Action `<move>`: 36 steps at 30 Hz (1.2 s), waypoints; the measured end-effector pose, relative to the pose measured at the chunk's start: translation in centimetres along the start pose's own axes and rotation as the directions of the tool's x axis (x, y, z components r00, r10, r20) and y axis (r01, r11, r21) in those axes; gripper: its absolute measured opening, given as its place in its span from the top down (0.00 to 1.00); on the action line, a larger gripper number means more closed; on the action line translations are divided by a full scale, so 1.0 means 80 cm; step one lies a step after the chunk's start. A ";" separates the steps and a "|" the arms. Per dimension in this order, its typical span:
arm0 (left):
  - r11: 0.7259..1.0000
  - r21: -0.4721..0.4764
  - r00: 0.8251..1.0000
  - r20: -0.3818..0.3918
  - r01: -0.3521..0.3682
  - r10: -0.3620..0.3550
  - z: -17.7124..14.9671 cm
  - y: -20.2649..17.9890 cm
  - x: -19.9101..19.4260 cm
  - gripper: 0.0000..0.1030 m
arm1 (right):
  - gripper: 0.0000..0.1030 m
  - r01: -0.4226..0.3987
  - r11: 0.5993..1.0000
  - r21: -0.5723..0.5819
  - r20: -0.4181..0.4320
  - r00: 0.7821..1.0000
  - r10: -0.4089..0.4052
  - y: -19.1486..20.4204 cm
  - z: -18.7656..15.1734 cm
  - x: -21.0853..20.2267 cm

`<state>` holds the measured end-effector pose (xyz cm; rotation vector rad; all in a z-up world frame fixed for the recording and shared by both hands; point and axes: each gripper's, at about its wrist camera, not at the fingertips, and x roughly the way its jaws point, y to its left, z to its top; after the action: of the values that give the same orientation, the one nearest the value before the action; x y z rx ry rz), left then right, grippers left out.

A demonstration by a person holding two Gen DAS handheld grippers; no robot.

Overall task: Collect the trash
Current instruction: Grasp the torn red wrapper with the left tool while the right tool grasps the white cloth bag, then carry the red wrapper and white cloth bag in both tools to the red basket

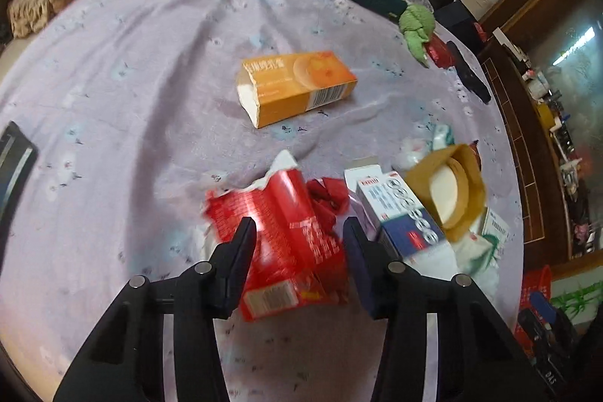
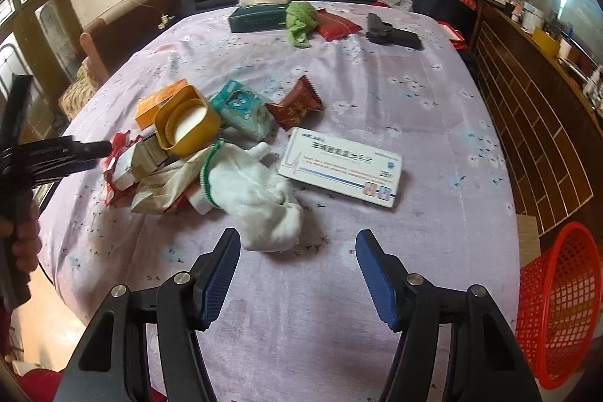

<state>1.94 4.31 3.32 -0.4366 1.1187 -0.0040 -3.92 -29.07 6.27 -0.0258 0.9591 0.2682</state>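
Spread wide around a torn red wrapper (image 1: 286, 236), the left gripper (image 1: 297, 236) grips nothing — right gripper (image 2: 297, 251) likewise gapes above a white cloth (image 2: 260, 202); box print unreadable.

both grippers low and forward, left gripper (image 1: 297, 236) and right gripper (image 2: 297, 247) with jaws apart

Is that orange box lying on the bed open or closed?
Open. The orange box lies on its side, and its near end gapes, showing a pale inside.
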 end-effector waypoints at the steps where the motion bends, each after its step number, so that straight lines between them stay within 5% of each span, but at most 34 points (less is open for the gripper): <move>1: 1.000 -0.007 1.000 -0.007 0.014 -0.014 0.002 0.003 0.004 0.65 | 0.34 0.004 1.000 0.006 0.001 1.000 -0.004 -0.002 0.000 -0.001; 10: 0.999 0.035 0.999 0.013 0.033 -0.033 -0.013 0.013 -0.020 0.83 | 0.34 -0.028 0.999 0.039 -0.018 0.999 0.029 -0.006 0.007 0.009; 21: 0.995 0.084 0.998 0.030 0.058 -0.061 -0.041 0.027 -0.056 0.83 | 0.35 -0.119 0.992 0.045 -0.127 0.984 0.124 0.013 0.030 0.085; 25: 0.994 0.098 0.998 0.017 0.051 -0.053 -0.047 0.030 -0.052 0.83 | 0.66 -0.113 0.991 0.066 -0.140 0.983 0.121 0.022 0.027 0.094; 36: 0.974 0.224 1.000 0.026 0.010 -0.016 -0.053 0.018 -0.048 0.85 | 0.76 -0.106 0.988 0.113 -0.098 0.988 0.117 0.028 0.015 0.058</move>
<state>-3.72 5.04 4.61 -0.2411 1.0740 -0.1341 -0.94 -25.70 3.42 0.1140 1.0792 0.3206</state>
